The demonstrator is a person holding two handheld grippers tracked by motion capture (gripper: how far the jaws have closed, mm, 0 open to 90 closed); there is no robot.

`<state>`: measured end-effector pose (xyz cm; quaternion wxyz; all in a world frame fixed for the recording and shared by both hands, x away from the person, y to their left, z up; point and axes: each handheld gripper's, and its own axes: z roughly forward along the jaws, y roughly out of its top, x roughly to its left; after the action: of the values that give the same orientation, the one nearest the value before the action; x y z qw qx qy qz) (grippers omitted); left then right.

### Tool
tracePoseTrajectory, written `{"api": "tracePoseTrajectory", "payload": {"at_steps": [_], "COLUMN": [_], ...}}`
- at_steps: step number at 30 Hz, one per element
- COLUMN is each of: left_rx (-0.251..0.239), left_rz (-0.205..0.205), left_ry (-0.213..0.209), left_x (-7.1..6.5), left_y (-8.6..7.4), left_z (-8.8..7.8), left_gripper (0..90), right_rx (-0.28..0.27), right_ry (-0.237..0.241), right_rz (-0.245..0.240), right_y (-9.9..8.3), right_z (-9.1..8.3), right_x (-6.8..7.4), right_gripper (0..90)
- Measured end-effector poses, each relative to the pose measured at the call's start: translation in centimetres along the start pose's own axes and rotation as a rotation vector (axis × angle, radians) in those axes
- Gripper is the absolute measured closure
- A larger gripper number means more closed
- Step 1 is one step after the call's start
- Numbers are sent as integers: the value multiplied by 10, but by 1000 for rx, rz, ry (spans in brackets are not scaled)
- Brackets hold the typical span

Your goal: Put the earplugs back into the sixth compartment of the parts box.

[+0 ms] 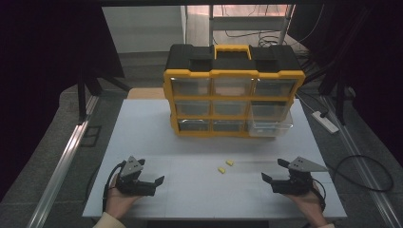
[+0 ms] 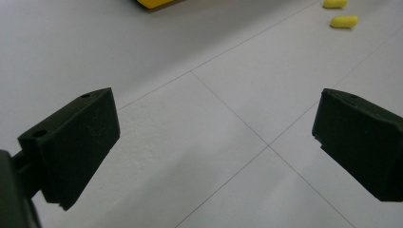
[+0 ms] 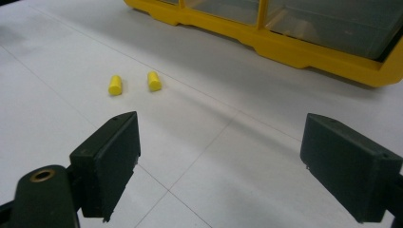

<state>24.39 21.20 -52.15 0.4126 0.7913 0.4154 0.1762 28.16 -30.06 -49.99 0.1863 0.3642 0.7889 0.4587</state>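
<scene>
Two small yellow cylinder pieces (image 1: 229, 162) (image 1: 221, 169) lie side by side on the white table (image 1: 142, 123), in front of a yellow and black drawer cabinet (image 1: 233, 95). My left gripper (image 1: 151, 172) rests near the front left, held by a hand, jaws wide apart and empty. At the front right, my right gripper (image 1: 273, 170) is open with nothing between its jaws. The left gripper view has the open jaws (image 2: 214, 137) over bare table, the pieces (image 2: 343, 21) far off. In the right gripper view the open jaws (image 3: 218, 161) face the pieces (image 3: 115, 85) (image 3: 154, 80).
The cabinet's bottom right clear drawer (image 1: 270, 127) is pulled out; its front shows in the right gripper view (image 3: 332, 28) above the yellow base (image 3: 304, 52). A white power strip (image 1: 325, 121) lies off the table's right edge. Cables trail on the floor.
</scene>
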Motion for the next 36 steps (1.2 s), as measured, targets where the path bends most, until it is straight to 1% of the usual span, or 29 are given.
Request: {"api": "tracePoseTrajectory", "payload": {"at_steps": [3,7,24,36], "left_rx": [5,1,5,6], "left_rz": [1,-5,-7,-6], "left_ry": [-3,-5,-7,-6], "left_x": [0,0,0,1], "left_y": [0,-1,-2,-2], "left_z": [0,0,1,1], "left_gripper": [16,16,19,21], "right_rx": [0,7,17,15], "right_ry": [5,5,3,19], "right_rz": [5,1,-11,-25], "right_y": [0,0,1,10], "right_z": [0,1,3,7], "right_x": [-1,1,2,9], "right_gripper": [145,151,159,165]}}
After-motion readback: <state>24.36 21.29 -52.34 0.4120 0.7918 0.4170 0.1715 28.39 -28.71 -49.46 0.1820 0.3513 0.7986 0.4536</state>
